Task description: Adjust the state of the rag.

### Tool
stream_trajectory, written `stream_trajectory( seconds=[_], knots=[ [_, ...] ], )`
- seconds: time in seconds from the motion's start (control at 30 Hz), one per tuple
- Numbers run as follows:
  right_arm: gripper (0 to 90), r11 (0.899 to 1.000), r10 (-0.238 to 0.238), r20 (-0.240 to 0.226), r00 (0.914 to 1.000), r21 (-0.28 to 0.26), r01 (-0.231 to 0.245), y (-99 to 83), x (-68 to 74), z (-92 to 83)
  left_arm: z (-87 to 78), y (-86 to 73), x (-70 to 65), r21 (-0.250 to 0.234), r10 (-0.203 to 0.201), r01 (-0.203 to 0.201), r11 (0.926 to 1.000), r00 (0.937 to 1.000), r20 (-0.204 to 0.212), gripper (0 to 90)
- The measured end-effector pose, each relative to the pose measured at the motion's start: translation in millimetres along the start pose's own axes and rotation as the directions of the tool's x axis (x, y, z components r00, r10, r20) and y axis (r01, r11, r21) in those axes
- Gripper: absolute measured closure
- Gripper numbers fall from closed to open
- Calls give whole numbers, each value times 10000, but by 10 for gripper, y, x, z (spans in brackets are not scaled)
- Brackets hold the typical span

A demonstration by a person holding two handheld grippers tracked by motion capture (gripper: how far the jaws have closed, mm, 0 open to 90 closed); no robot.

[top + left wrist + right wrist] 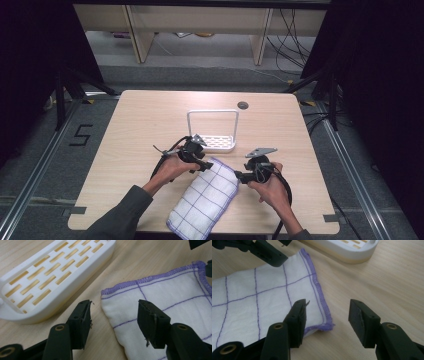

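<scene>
Cloth [204, 195], folded, lies on the worktop [140, 120] just before the white rack [212, 131]. Left gripper [113, 315] and right gripper [327, 317] straddle its far corners, jaws spread (nothing pinched). Next, I'd judge: lower and close on both corners.

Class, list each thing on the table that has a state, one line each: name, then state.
cloth: folded, lying flat, not gripped.
white rack: upright, slotted base empty.
left gripper: open, jaws astride a cloth corner.
right gripper: open, jaws astride another cloth corner.
</scene>
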State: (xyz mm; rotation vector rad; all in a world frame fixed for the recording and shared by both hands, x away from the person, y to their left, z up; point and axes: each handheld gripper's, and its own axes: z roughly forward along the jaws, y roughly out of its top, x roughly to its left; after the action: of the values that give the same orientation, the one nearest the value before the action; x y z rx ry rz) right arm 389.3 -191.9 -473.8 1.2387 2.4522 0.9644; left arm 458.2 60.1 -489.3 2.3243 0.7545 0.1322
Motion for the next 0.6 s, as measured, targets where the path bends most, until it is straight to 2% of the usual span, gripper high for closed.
stream_trajectory(
  seconds=[0.07,0.17,0.2,0.23,0.27,0.33,0.37,0.4,0.47,0.53,0.57,0.6],
  knots=[
    [495,9998,138,20,9999,121,-138,-6,17,35,21,5,0,56,-107,107,9999,9999,-29,446],
    [499,9976,105,-46,9999,687,-101,-36,22,124,56,11,16,193,-28,31,9998,9999,-135,450],
    [500,9973,227,-44,9997,701,-224,-54,29,164,61,13,27,276,16,-14,9996,10000,-66,452],
    [508,9960,37,-70,10000,893,-30,-56,15,161,77,13,30,295,-40,42,9996,10000,-43,453],
    [512,9951,40,-38,10000,992,-36,-66,15,171,82,20,37,363,-23,27,9993,9999,-126,453],
    [522,9945,69,-104,9999,1044,-58,-77,15,182,109,26,40,129,-280,281,9995,9996,-70,456],
    [530,9940,96,-71,9999,1094,-88,-79,20,182,110,33,50,185,-166,168,9997,9998,-86,461],
    [538,9938,41,-76,10000,1113,-32,-82,22,192,118,42,41,112,-217,218,9997,9997,-66,465],
    [550,9937,-68,-29,10000,1117,70,-86,27,206,126,60,35,279,21,-19,9996,10000,-89,472],
    [571,9927,-24,-41,10000,1205,29,-78,36,203,142,83,30,394,-7,13,9992,9999,-150,479],
    [592,9925,-104,-65,9999,1216,111,-78,44,204,159,88,26,246,-110,113,9996,9999,-100,488],
    [616,9926,-163,-64,9998,1204,170,-78,52,206,160,101,30,309,16,-13,9995,10000,-89,491]
  ],
)
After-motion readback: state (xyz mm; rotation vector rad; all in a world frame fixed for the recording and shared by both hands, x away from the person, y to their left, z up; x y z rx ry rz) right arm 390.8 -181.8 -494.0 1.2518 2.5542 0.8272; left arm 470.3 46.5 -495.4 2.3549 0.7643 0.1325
